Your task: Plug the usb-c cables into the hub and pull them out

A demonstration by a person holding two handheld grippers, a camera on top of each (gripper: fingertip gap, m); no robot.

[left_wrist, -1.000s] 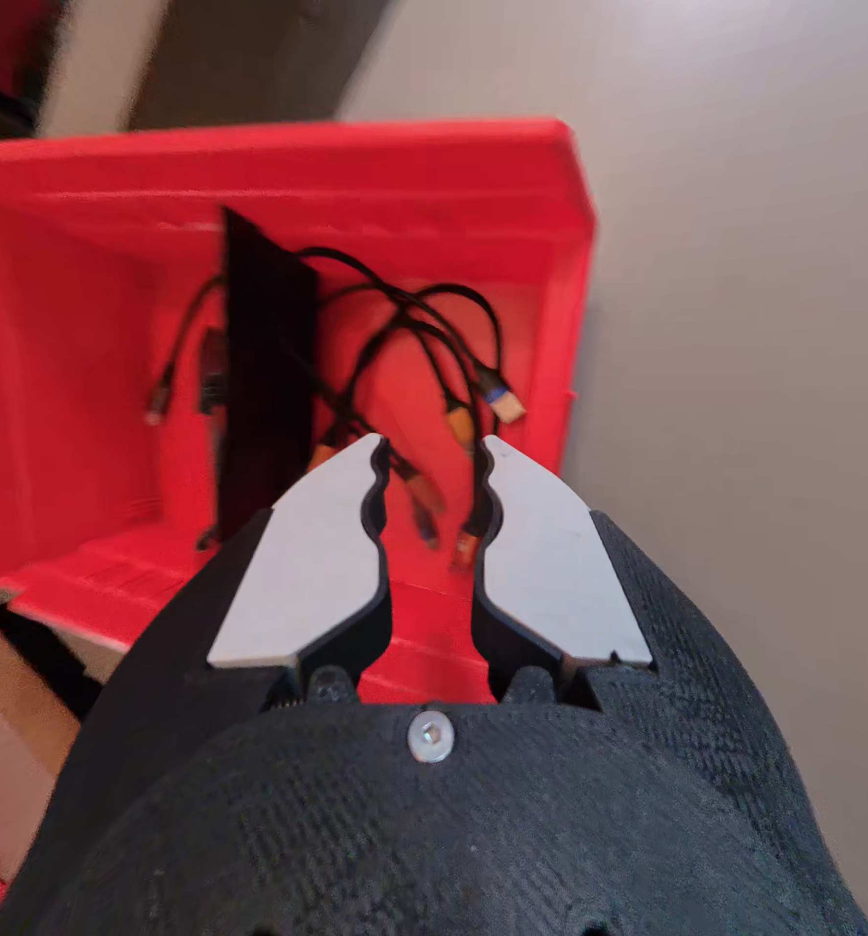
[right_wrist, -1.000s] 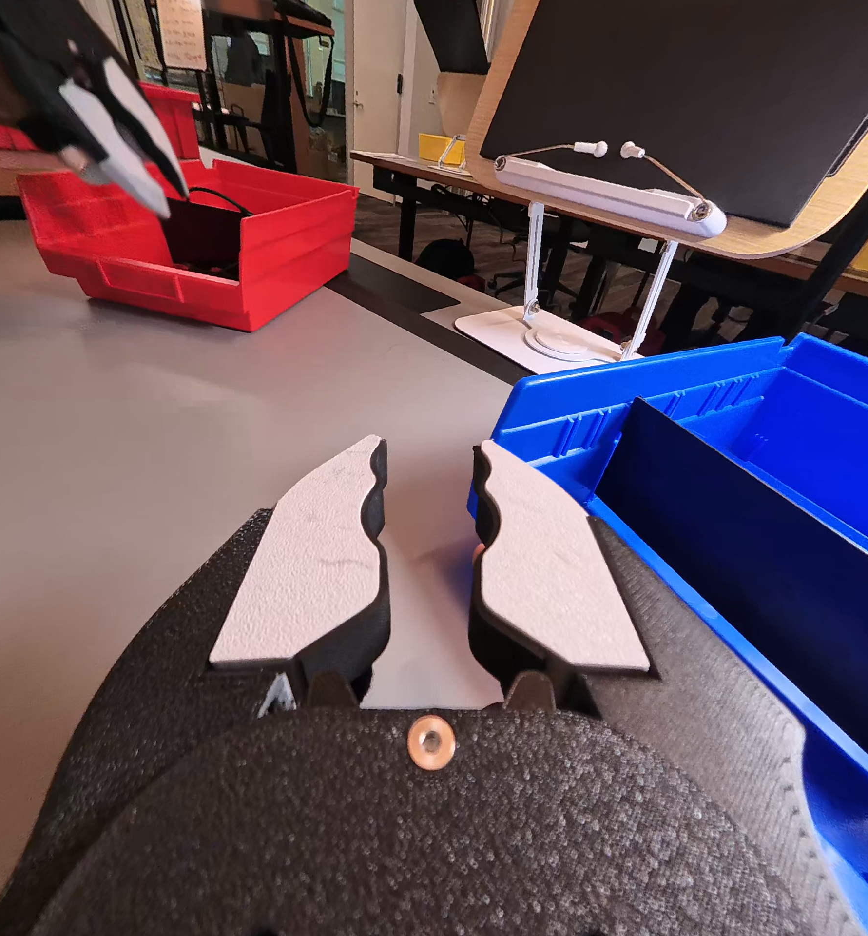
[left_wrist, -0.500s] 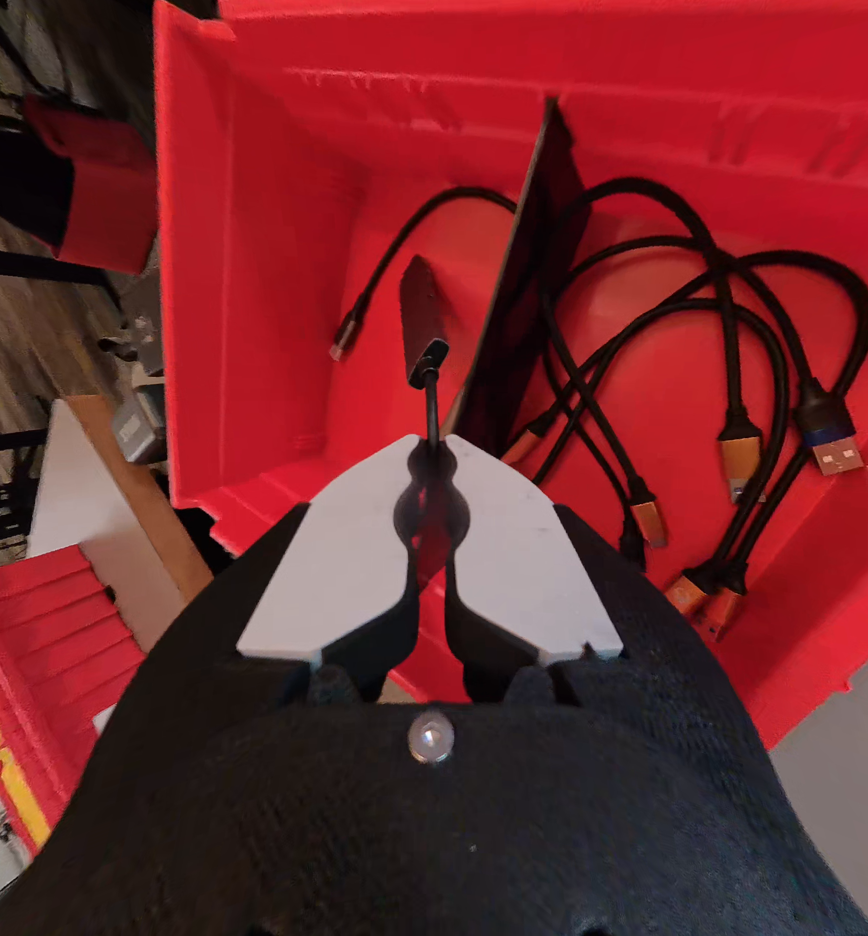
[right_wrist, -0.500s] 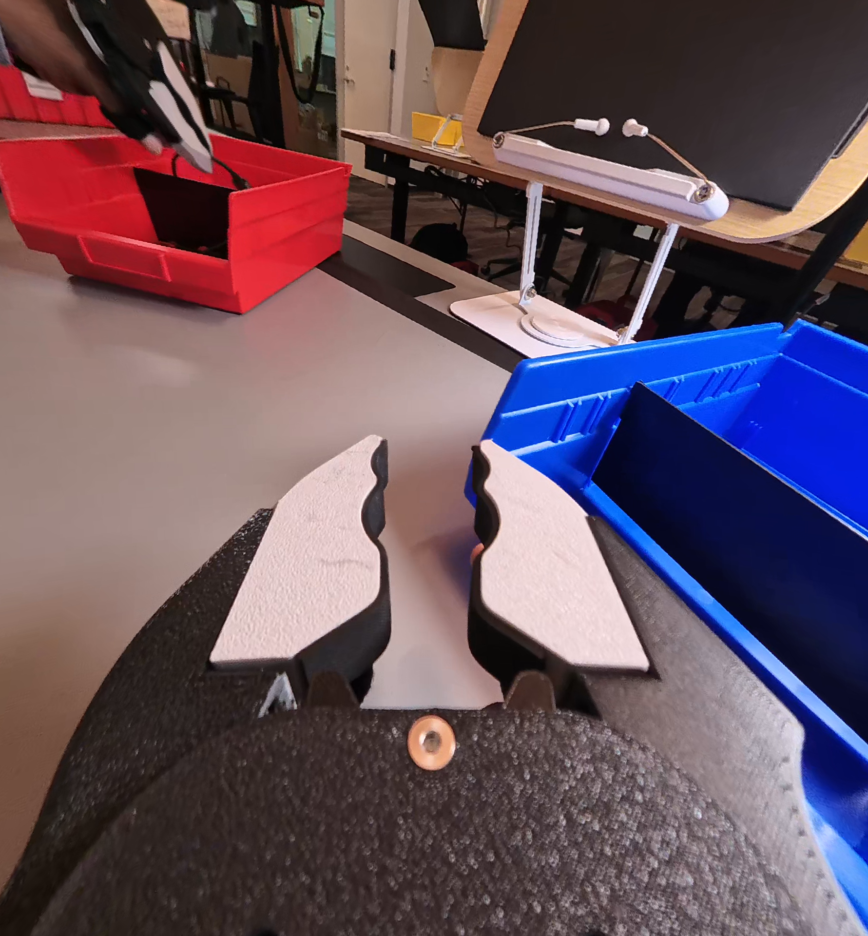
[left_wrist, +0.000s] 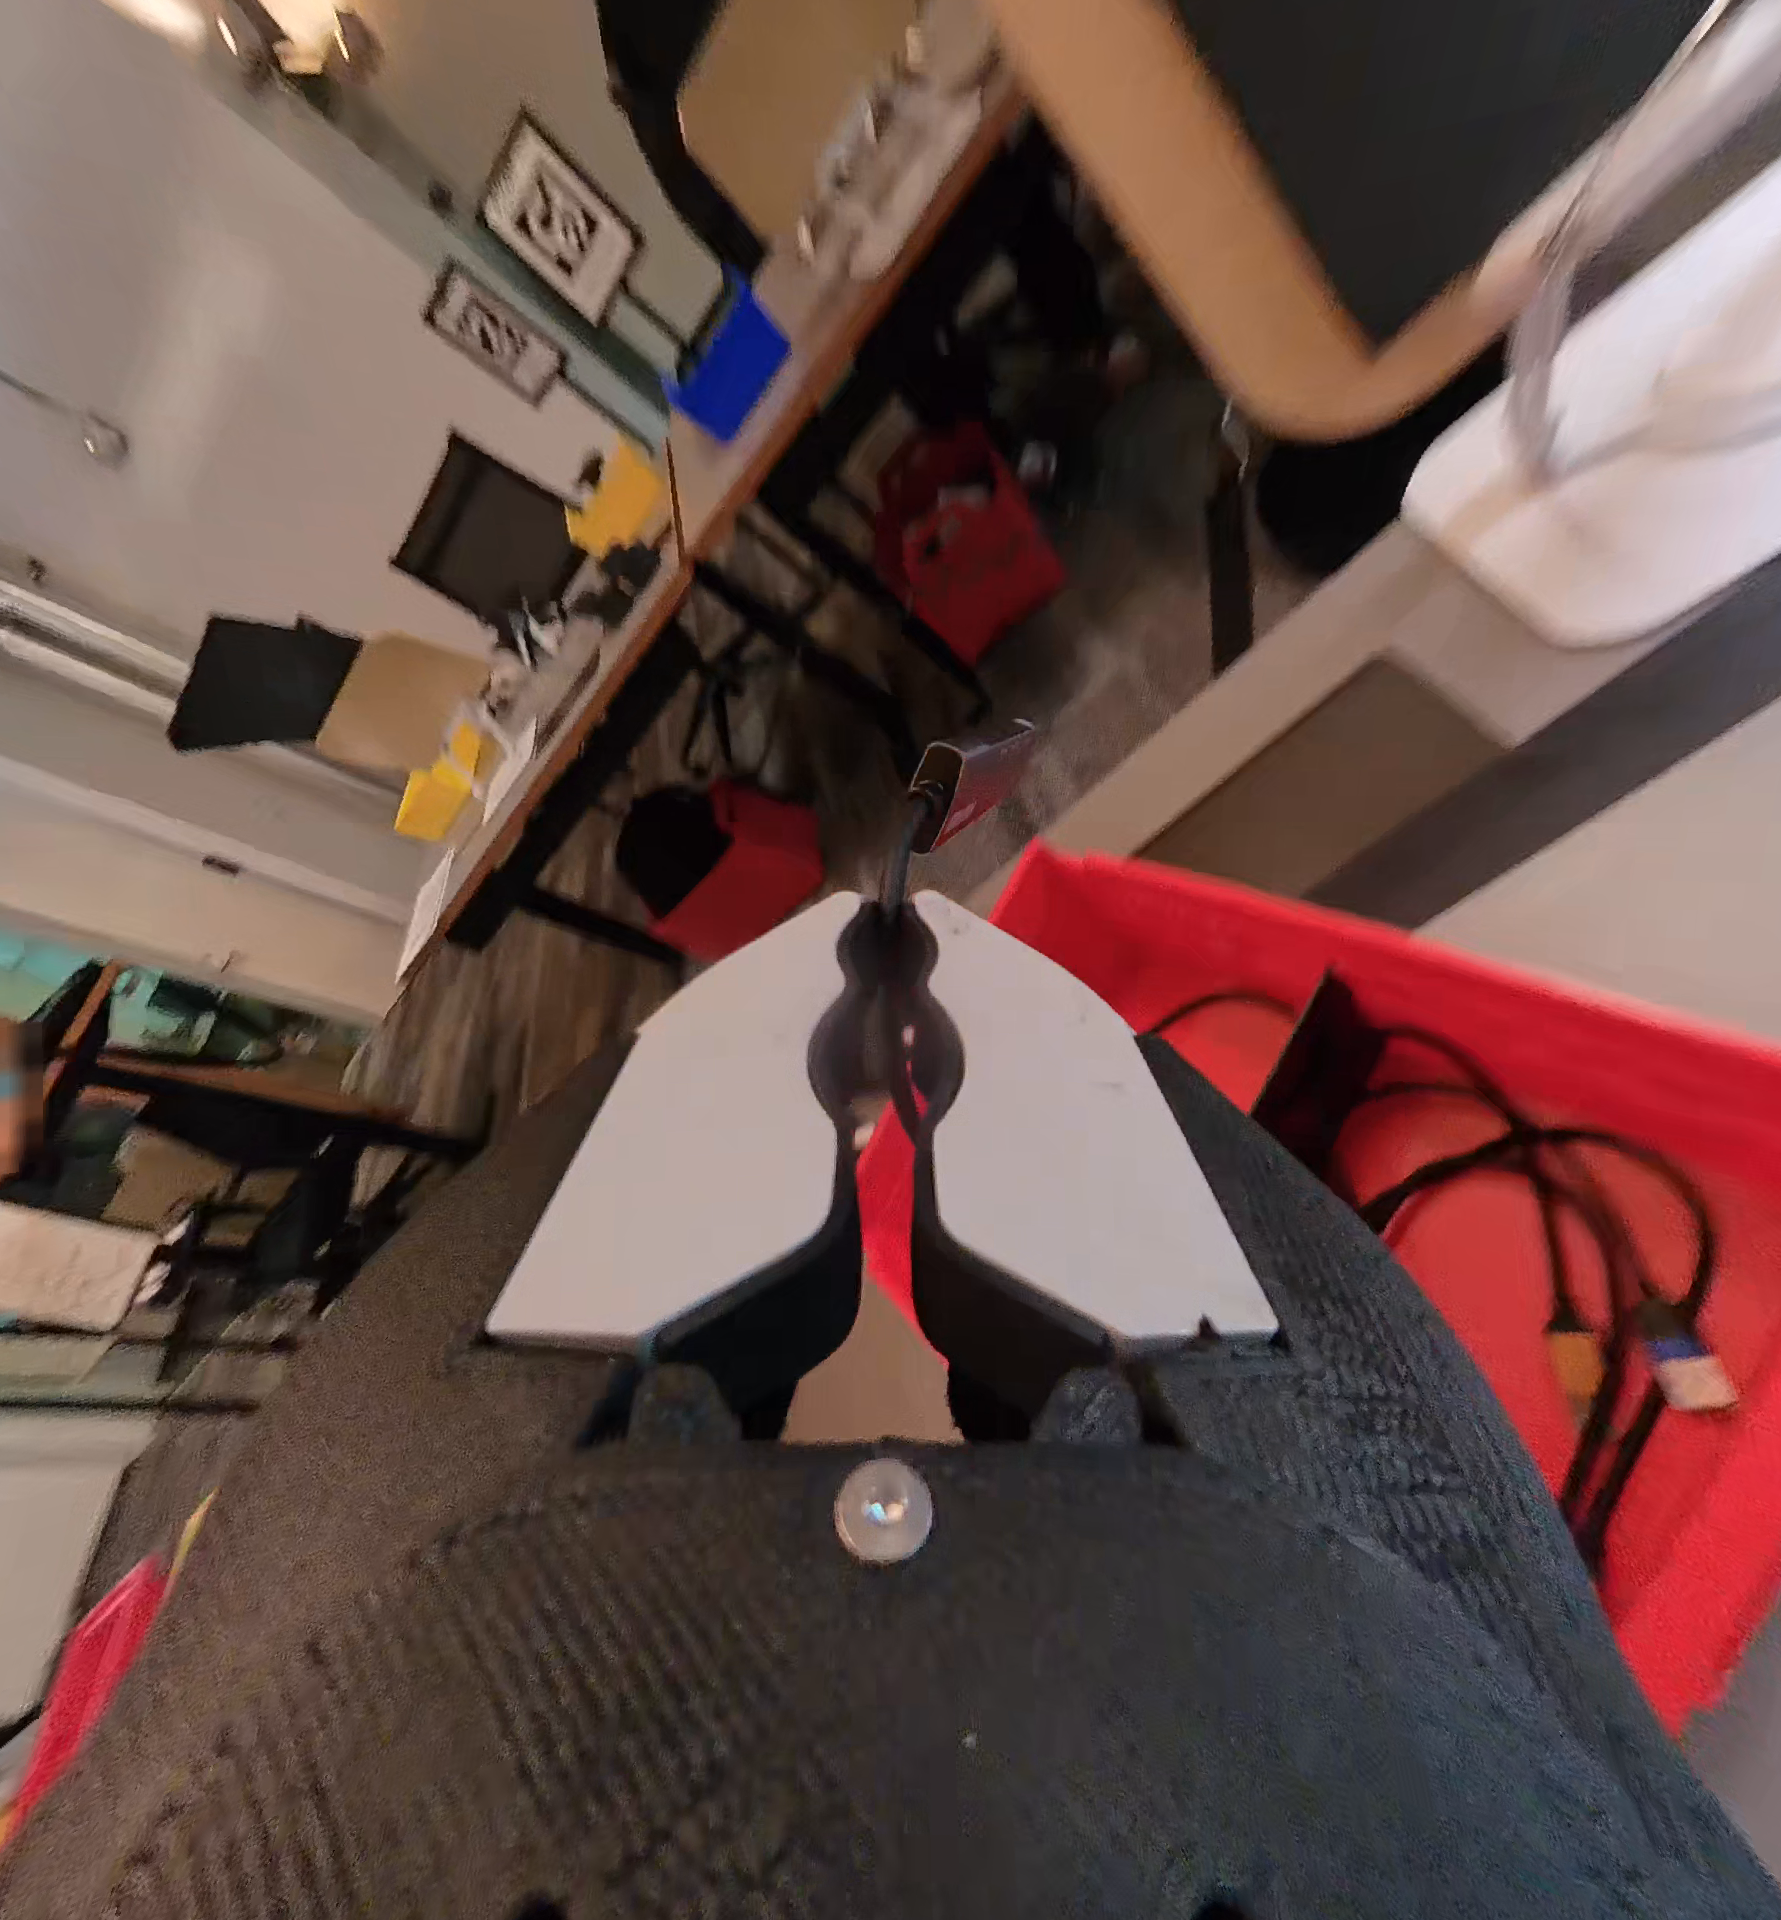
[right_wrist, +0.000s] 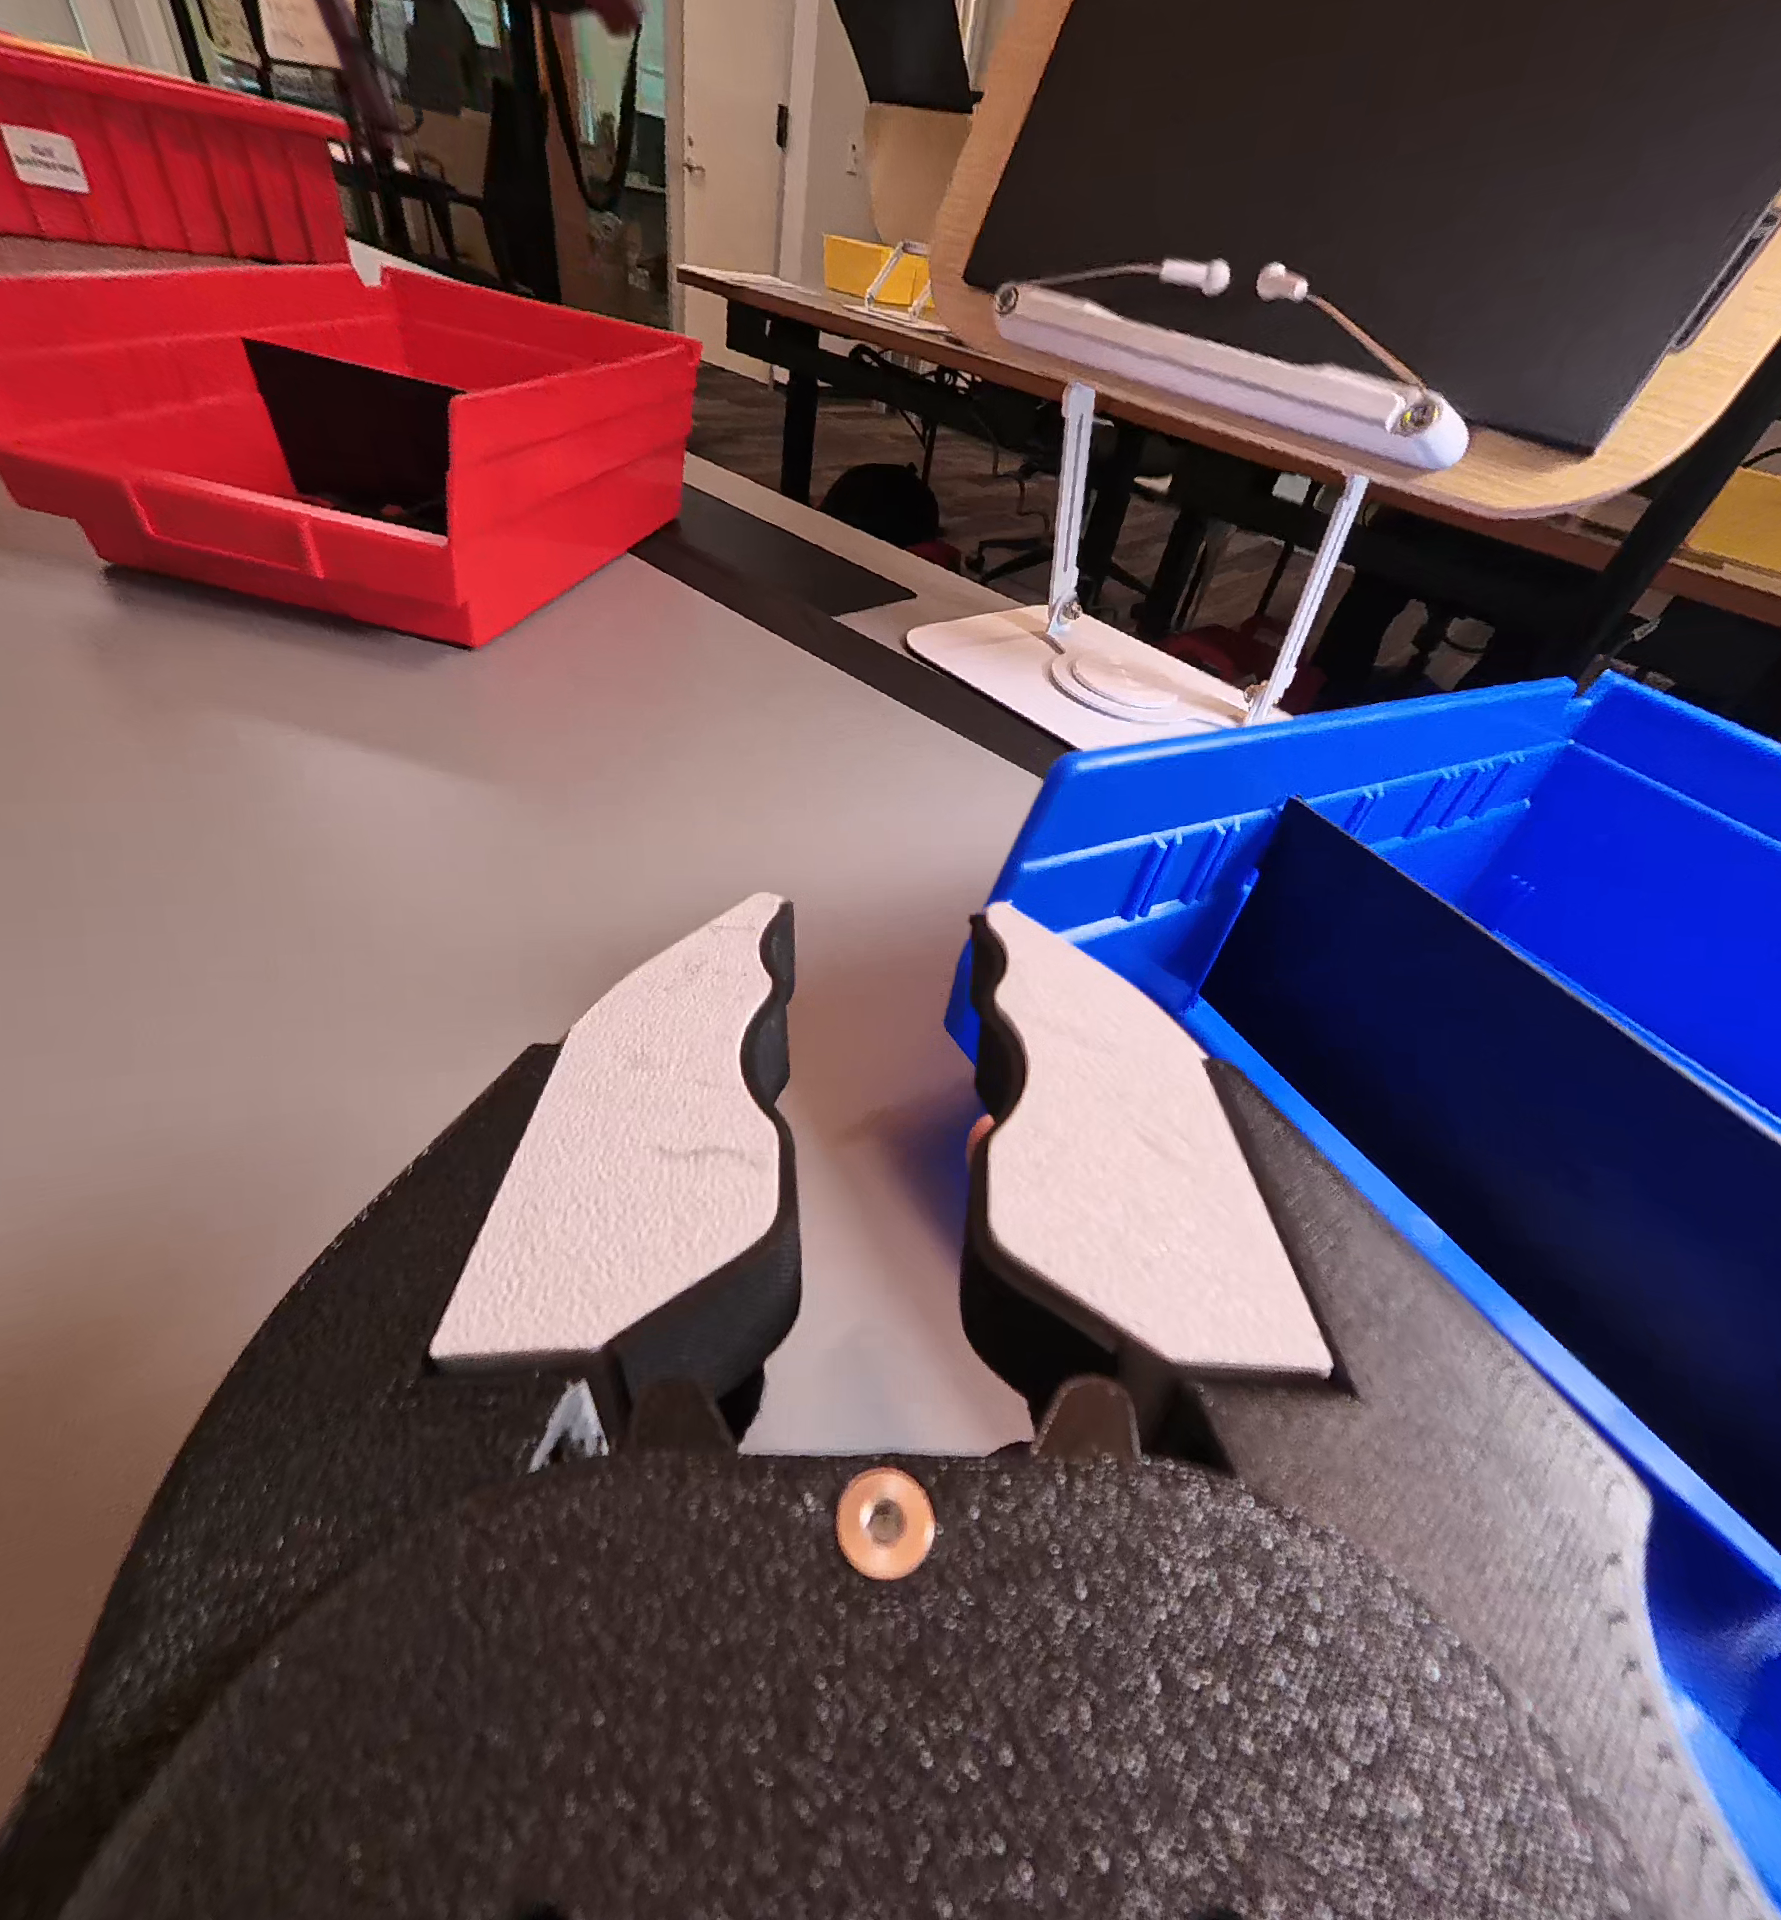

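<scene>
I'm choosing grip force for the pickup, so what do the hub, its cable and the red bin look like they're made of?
Hub: dark, smooth, hard shell with a dull sheen, metal or plastic, too blurred to tell. Hub cable: thin, black and flexible, rubbery or braided, pinched in the left gripper. Red bin: glossy moulded plastic, judging by its ribbed walls and soft reflections.

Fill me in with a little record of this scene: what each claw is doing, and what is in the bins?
left gripper: shut on the hub's cable
hub: dark, lifted clear of the red bin
red bin: black divider, loose cables lying inside
right gripper: open, empty, low over the grey table
blue bin: beside the right gripper, black divider, visible part empty
</scene>
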